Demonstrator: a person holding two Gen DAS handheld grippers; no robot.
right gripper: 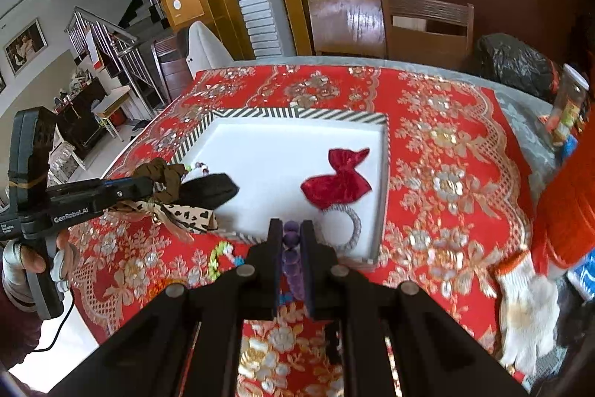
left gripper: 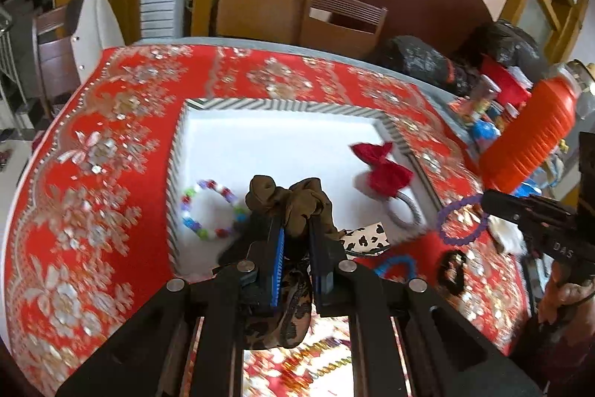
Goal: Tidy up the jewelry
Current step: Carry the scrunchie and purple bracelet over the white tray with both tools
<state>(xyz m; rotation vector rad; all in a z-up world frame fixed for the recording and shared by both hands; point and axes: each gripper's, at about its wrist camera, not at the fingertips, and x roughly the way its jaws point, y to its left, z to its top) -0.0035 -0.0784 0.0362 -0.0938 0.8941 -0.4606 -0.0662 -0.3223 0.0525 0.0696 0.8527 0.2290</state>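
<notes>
Olive scrunchie (left gripper: 293, 199) pinched by left gripper (left gripper: 297, 233) | purple bracelet (right gripper: 290, 237) in right gripper (right gripper: 291, 229) | tray (right gripper: 260, 113) ahead

Bright, even daylight — strong fisheye bending, dark corners, slight motion blur.

Tabletop cloth (right gripper: 446, 144): red, gold and silver floral pattern.
Tray (right gripper: 297, 113): white inside, rim striped black and white.
Bow (right gripper: 336, 183): dark red velvet.
Scrunchie (left gripper: 293, 199): olive brown.
Bead bracelet (left gripper: 208, 207): multicoloured.
Beaded ring (right gripper: 290, 237): purple.
</notes>
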